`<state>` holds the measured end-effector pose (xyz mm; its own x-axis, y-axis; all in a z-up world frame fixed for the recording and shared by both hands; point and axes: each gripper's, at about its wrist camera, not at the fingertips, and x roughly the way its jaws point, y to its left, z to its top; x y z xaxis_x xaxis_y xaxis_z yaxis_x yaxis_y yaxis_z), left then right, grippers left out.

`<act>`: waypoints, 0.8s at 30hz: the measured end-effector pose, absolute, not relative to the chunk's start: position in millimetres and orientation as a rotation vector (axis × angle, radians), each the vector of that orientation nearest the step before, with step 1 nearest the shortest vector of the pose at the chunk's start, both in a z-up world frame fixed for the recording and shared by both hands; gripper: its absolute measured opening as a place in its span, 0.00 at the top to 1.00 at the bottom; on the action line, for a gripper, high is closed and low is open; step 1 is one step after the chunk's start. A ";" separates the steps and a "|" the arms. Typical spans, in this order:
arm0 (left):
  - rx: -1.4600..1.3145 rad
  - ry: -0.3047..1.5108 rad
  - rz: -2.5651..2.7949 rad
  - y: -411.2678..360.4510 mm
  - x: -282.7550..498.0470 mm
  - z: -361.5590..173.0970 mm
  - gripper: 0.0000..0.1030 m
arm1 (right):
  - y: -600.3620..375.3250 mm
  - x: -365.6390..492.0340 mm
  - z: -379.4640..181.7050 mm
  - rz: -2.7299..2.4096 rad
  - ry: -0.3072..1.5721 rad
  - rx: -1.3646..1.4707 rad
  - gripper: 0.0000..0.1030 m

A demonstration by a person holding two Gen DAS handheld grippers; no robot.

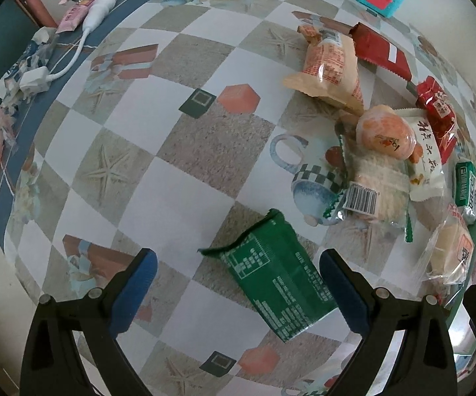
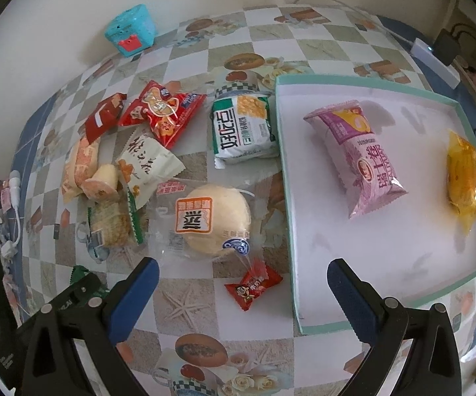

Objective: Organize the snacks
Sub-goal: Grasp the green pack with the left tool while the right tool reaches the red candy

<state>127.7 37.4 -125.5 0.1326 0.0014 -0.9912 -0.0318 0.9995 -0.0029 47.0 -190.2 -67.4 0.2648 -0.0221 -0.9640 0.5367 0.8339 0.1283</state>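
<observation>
Left tongs (image 1: 238, 280) released, straddling green packet (image 1: 275, 280) — right tongs (image 2: 242, 283) released near tray (image 2: 285, 178) edge.

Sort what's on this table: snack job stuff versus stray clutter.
Job:
tray
purple pack and yellow pack, both in the tray
green pack
bun
corn pack
small red candy
snack pile

Clutter:
teal toy
white cable
torn wrappers

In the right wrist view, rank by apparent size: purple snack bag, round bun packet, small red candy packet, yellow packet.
1. purple snack bag
2. round bun packet, nearly as large; nearness may inflate it
3. yellow packet
4. small red candy packet
</observation>
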 end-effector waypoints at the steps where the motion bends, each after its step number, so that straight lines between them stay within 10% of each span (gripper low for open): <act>1: -0.028 1.439 0.023 40.1 125.7 -126.3 0.04 | -189.9 46.4 -68.0 -0.395 1.257 0.484 0.00; 6: -0.054 1.442 -0.004 44.9 116.7 -130.2 0.15 | -190.9 41.5 -69.2 -0.403 1.251 0.500 0.00; 13: -0.013 1.449 -0.049 28.5 100.7 -133.6 0.56 | -197.5 35.9 -66.9 -0.406 1.224 0.539 0.04; 24: 0.027 1.448 -0.099 0.8 104.9 -139.6 0.58 | -189.0 38.3 -63.5 -0.391 1.218 0.485 0.20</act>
<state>104.9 0.8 -139.6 0.1190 -0.0514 -0.9916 0.0845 0.9956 -0.0414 38.3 -189.0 -63.5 0.3018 -0.0280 -0.9530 0.5318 0.8345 0.1439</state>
